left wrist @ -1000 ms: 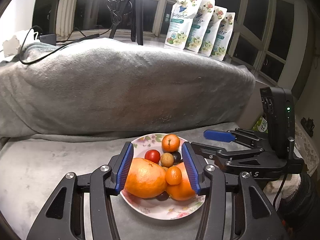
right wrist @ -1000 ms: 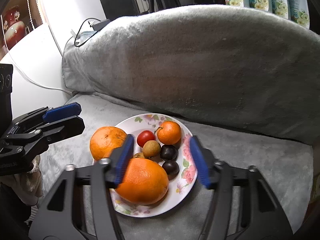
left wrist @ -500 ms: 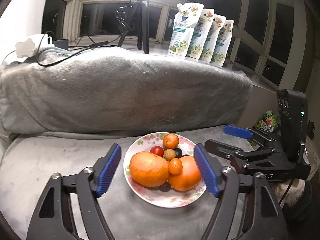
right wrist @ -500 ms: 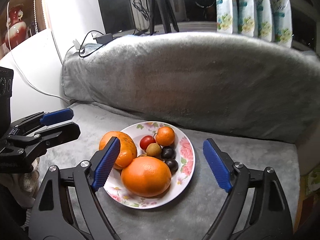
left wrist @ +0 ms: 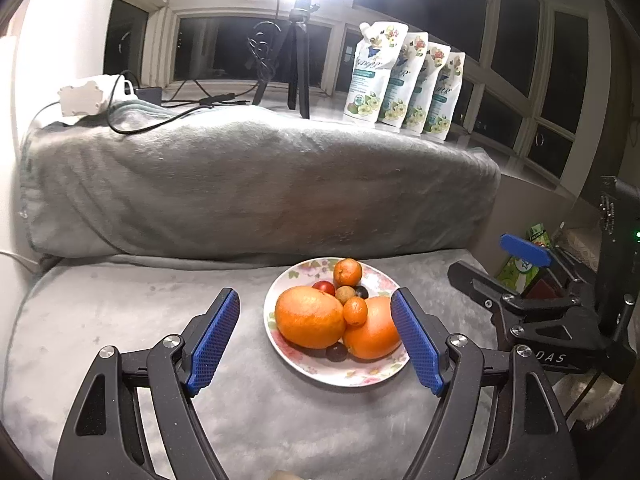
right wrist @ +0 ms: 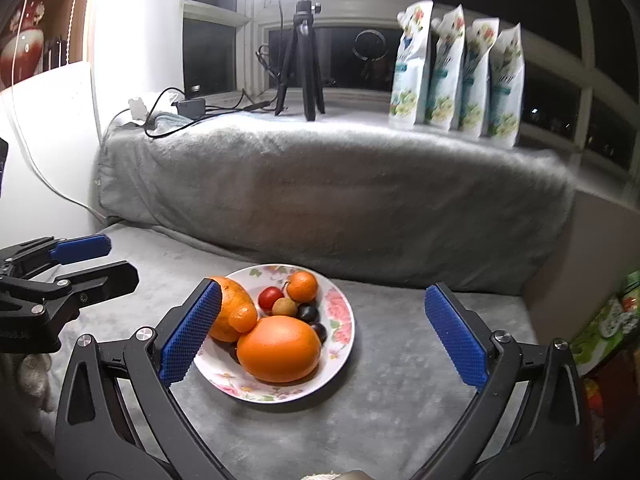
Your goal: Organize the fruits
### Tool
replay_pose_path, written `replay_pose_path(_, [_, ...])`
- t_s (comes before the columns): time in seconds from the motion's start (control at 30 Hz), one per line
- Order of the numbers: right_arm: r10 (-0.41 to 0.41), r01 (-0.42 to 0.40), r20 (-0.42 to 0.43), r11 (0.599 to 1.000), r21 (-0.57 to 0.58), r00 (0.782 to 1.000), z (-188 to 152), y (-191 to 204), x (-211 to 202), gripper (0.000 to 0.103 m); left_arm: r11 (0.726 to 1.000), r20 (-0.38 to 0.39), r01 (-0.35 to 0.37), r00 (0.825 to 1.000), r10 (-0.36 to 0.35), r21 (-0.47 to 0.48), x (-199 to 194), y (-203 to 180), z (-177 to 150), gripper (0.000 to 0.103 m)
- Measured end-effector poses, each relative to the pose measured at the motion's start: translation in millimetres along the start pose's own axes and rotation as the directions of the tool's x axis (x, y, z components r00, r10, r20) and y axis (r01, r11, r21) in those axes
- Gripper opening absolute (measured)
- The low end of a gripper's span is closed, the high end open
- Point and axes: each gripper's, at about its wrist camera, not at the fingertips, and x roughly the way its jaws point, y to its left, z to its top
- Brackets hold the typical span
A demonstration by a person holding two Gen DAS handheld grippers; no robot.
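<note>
On the grey blanket [right wrist: 400,400]: floral plate [right wrist: 340,344] heaped with fruit.
Left gripper [left wrist: 316,336] spread, empty; right gripper [right wrist: 324,336] jaws opening, nothing pinched. Oranges [right wrist: 280,350] rest on plate.

My right gripper [right wrist: 320,336] hangs over the floral plate [right wrist: 340,344], jaws opening wide, nothing between the pads. On the plate: a big orange [right wrist: 280,354] nearest me, a second orange [right wrist: 232,312] partly behind my left pad, a small tangerine [right wrist: 303,286], a red tomato [right wrist: 270,297], a brown longan [right wrist: 284,306] and dark plums [right wrist: 308,313]. The plate sits on a grey blanket [right wrist: 400,380]. The left gripper [right wrist: 76,264] is at the frame's left edge, clear of the plate. Four pouches [right wrist: 456,76] and a tripod [right wrist: 300,60] line the sill.
</note>
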Motion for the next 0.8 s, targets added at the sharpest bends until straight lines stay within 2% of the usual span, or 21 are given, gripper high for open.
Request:
replay_pose_path(0.37, [-0.053, 0.053, 0.039, 0.999, 0.013, 0.998, -2, 10, -20, 0.103, 0.998, 0.014, -0.059, 0.998, 0.059, 0.0, -12, -1, -7, 0.08])
replay_pose_path(0.8, [-0.071, 0.069, 0.073, 0.997, 0.036, 0.995, -6, 12, -35, 0.103, 0.996, 0.009, -0.088, 0.996, 0.088, -0.009, -21, -1, -10, 0.083])
